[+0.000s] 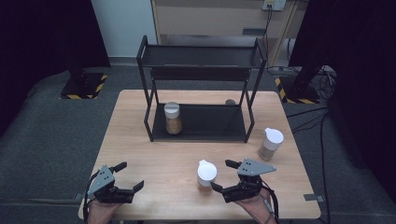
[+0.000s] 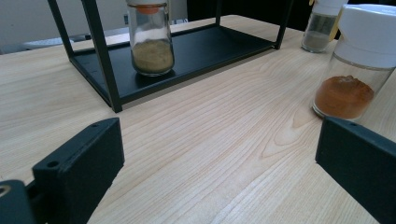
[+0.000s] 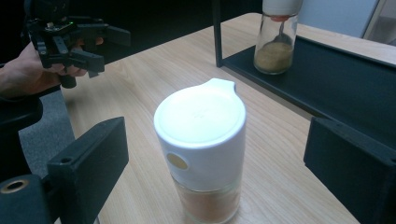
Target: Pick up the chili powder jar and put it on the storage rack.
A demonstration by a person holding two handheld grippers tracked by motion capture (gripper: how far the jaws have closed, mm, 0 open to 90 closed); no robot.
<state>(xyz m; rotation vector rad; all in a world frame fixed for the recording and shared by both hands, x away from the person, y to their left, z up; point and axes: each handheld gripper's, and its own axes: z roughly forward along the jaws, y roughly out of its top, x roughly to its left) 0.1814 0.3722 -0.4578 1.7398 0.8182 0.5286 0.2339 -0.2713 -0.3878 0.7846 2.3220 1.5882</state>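
Right claw (image 1: 224, 176) spread around the orange spice jar (image 1: 206, 176) — seemingly untouched — left claw (image 1: 126, 176) spread, empty.

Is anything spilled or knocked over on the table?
No. All three spice jars stand upright with lids on: one on the rack shelf, two on the table at and. No powder lies loose.

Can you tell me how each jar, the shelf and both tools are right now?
Orange spice jar: upright on the table, lid on, between the right tool's open jaws.
Jar on the shelf: upright, capped, on the bottom level.
Far right jar: upright on the table, capped.
Black shelf: top level bare.
Left tool: open, holding nothing.
Right tool: open, not gripping.
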